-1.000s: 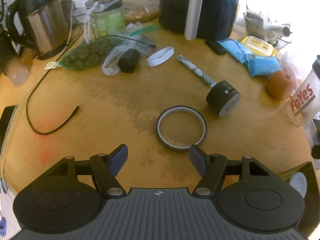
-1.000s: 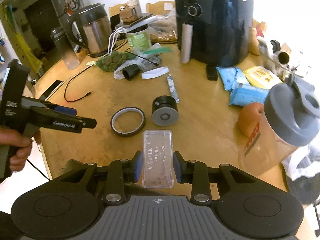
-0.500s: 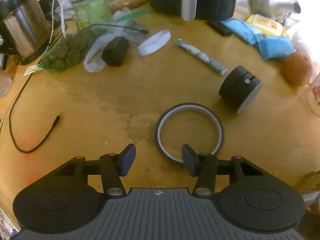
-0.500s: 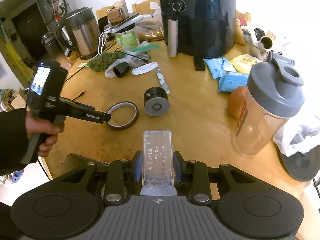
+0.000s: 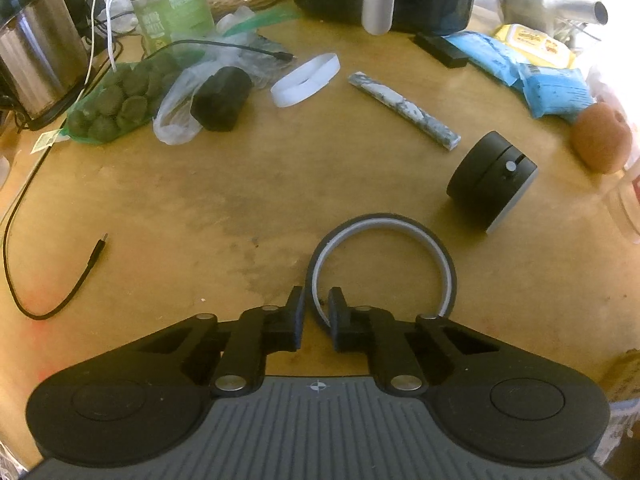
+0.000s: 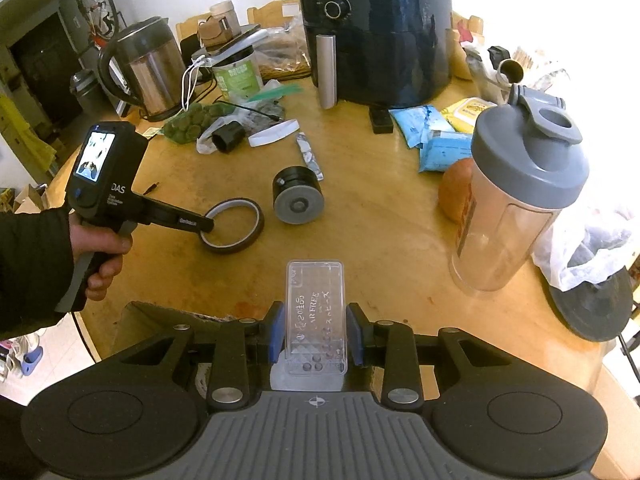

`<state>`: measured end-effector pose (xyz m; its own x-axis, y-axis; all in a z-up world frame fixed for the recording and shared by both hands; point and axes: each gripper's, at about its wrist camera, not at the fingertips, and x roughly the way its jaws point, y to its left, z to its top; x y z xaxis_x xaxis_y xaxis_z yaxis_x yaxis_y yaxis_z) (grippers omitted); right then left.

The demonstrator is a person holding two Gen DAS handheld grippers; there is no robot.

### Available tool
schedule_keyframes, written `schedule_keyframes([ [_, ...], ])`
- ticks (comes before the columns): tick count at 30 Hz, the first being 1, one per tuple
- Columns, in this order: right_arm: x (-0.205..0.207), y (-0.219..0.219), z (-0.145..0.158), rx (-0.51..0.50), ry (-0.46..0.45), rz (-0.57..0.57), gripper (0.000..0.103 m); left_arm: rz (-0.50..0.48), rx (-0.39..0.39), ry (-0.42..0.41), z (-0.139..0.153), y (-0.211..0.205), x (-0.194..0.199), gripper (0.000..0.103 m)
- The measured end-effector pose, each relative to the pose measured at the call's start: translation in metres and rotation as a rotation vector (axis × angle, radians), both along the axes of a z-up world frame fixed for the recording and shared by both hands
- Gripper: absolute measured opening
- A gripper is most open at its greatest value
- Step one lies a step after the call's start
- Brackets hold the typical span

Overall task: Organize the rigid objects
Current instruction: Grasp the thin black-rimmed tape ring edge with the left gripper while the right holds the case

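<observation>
My left gripper (image 5: 317, 307) is shut on the near-left rim of a dark tape ring (image 5: 416, 232) that lies flat on the wooden table (image 5: 200, 200). The right wrist view shows the same grip on the tape ring (image 6: 244, 240), with the left gripper (image 6: 206, 227) held by a hand. My right gripper (image 6: 316, 330) is shut on a clear plastic case (image 6: 316, 312) and holds it above the table's near edge. A black cylinder (image 5: 490, 182) lies on its side just right of the ring; it also shows in the right wrist view (image 6: 297, 194).
A wrapped stick (image 5: 402, 110), white band (image 5: 306, 80), black cap (image 5: 220, 98), net of green balls (image 5: 120, 100) and cable (image 5: 60, 296) lie around. A kettle (image 6: 148, 68), air fryer (image 6: 380, 28) and shaker bottle (image 6: 516, 196) stand further off, with blue packets (image 6: 432, 136) nearby.
My left gripper moved forward and down to the tape ring and closed its jaws on the ring's rim. My right gripper pulled back and up with the clear case.
</observation>
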<state>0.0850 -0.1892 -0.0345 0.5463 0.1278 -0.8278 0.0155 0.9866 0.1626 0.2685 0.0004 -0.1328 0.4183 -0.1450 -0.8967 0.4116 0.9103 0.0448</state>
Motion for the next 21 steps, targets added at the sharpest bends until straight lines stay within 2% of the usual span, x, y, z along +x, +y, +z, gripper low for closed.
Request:
schedule_keyframes([
  [1,0.0,0.0,0.0,-0.002,0.001,0.001,0.035,0.002,0.003,0.0,0.0,0.001,0.0,0.007],
  [10,0.003,0.001,-0.003,-0.005,0.004,0.013,0.035,0.007,-0.01,0.002,0.009,0.006,-0.011,0.007],
  [21,0.002,0.001,-0.004,0.004,-0.002,0.029,0.035,0.042,-0.059,-0.033,0.043,0.011,-0.027,0.007],
])
